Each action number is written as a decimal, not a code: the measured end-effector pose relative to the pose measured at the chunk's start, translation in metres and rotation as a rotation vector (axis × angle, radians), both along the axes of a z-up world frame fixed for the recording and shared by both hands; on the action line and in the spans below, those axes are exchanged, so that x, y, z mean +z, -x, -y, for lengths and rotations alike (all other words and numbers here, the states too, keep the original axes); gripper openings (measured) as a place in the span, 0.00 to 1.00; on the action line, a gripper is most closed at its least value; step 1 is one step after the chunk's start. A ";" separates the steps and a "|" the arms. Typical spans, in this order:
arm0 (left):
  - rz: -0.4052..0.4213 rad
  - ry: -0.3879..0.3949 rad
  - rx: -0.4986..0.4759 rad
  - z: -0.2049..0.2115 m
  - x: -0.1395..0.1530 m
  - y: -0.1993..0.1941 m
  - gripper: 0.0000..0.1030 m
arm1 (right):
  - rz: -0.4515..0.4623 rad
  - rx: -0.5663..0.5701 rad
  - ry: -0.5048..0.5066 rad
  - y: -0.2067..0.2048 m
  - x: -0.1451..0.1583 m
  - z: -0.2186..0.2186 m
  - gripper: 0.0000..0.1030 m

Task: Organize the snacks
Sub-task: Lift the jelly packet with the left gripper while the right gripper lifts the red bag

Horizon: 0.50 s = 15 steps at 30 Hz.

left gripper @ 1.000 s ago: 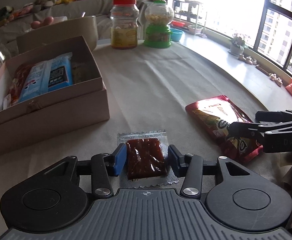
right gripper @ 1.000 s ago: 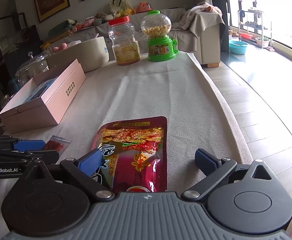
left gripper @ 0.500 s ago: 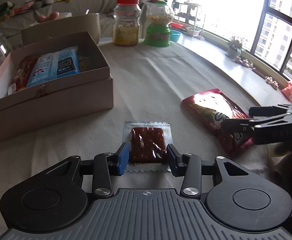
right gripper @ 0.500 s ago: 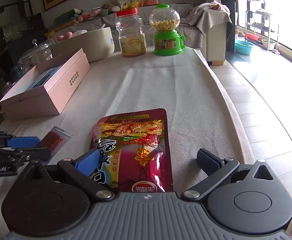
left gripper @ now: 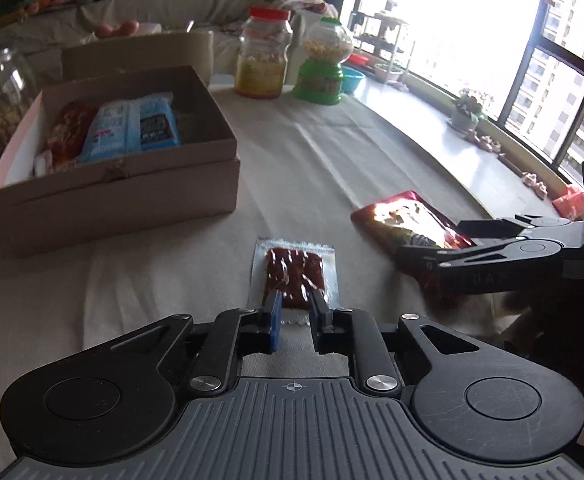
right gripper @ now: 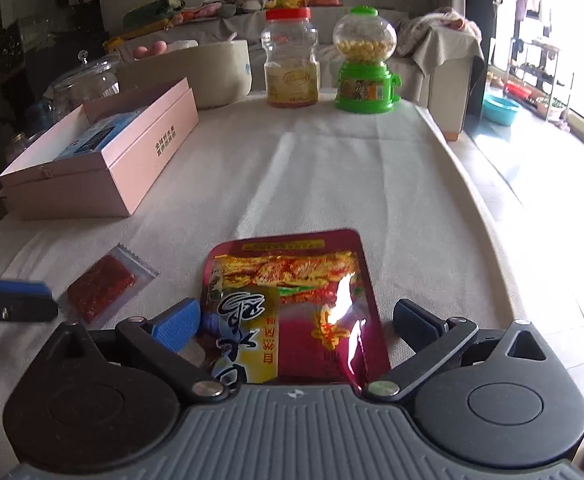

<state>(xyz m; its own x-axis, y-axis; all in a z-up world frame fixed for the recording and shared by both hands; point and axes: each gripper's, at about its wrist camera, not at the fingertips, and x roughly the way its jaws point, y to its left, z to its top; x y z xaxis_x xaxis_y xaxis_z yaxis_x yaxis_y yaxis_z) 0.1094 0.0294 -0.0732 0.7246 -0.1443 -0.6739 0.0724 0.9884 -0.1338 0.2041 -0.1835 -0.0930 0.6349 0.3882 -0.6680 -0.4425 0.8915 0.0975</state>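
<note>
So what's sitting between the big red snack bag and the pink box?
Only bare cloth between red bag and pink box, seen from the right wrist; the small packet lies nearer, off that line.

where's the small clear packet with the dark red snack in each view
Left wrist: the small clear packet lies at centre, its near end between the left gripper fingers, which have closed in on it.
Right wrist: the same packet lies at lower left, just left of the big red pouch.
Shared landmark: the green gumball dispenser at the table's far end.
</note>
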 end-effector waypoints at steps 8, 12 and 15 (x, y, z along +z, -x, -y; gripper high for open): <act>-0.016 -0.162 -0.069 0.034 -0.012 -0.020 0.23 | 0.003 -0.060 -0.052 0.000 0.000 0.012 1.00; -0.015 -0.141 -0.107 0.040 -0.014 -0.020 0.50 | -0.008 -0.090 -0.102 -0.002 0.000 0.022 1.00; -0.013 -0.122 -0.125 0.040 -0.015 -0.020 0.57 | -0.009 -0.091 -0.110 -0.002 0.000 0.022 1.00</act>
<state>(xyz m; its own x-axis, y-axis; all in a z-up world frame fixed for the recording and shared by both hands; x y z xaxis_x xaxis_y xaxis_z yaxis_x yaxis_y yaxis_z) 0.1291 -0.0101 -0.0881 0.6977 -0.1489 -0.7008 0.1943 0.9808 -0.0149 0.2062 -0.2058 -0.0928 0.6647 0.4009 -0.6304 -0.3590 0.9114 0.2010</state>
